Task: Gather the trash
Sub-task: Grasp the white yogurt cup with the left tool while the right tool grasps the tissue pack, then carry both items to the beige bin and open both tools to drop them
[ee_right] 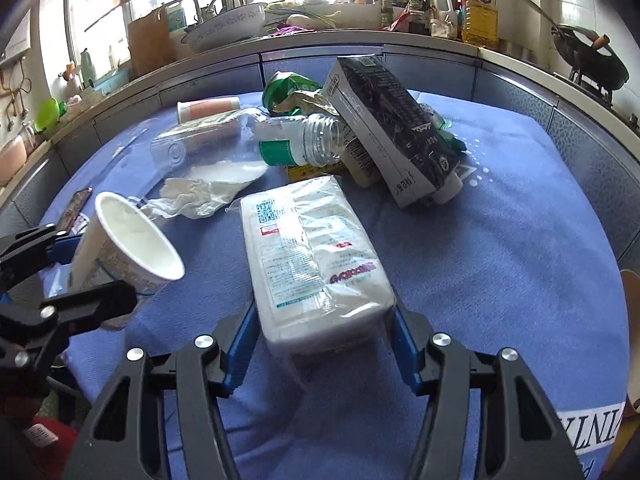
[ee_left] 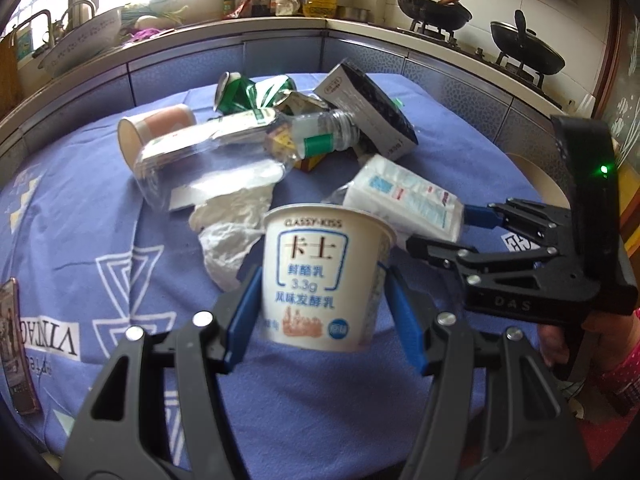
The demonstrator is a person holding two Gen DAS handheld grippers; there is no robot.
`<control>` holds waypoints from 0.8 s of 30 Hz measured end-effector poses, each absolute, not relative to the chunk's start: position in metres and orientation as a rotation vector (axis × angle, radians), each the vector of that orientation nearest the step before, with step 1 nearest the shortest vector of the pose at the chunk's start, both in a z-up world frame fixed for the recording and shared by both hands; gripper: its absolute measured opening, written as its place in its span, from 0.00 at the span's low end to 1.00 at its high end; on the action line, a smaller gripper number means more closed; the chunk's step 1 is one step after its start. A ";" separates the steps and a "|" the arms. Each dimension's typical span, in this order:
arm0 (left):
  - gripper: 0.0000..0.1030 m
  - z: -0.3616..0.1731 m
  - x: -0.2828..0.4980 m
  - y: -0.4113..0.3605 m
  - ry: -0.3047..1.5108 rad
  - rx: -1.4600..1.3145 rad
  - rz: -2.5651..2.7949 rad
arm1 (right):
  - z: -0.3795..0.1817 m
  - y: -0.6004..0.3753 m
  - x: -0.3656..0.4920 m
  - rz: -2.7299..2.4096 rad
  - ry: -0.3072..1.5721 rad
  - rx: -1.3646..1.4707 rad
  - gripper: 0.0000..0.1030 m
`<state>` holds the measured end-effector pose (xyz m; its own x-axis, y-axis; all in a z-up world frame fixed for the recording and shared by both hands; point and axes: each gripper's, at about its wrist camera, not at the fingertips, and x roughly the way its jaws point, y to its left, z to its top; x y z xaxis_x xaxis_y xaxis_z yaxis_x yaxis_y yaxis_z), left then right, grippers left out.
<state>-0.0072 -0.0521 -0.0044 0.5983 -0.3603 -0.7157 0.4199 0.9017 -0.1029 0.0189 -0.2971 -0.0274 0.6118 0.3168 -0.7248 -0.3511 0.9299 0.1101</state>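
Left wrist: yogurt cup (ee_left: 320, 276) between jaws.

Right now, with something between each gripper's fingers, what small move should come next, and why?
Probably lift both clear of the pile. The left gripper already clamps the yogurt cup, and the right gripper clamps the tissue pack. No bin shows in either view, so carry them off the blue cloth.

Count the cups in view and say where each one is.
2. The yogurt cup sits between the left gripper fingers. The paper cup lies on its side at the pile's far left. Others may be hidden under the trash.
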 end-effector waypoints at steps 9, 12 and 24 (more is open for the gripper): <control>0.58 0.007 0.004 -0.100 0.812 0.121 -0.570 | -0.001 -0.373 -0.014 0.377 0.791 0.234 0.58; 0.58 0.015 0.011 -0.128 0.798 0.158 -0.623 | 0.008 -0.405 -0.020 0.321 0.738 0.314 0.58; 0.58 0.046 0.049 -0.322 0.777 0.296 -0.956 | 0.001 -0.571 -0.050 -0.145 0.611 0.481 0.58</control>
<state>0.0489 -0.3220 0.0458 0.3379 -0.6195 -0.7086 0.8202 0.5631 -0.1011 -0.0505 -0.5711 0.0012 0.8129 0.0089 -0.5823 0.2699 0.8802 0.3903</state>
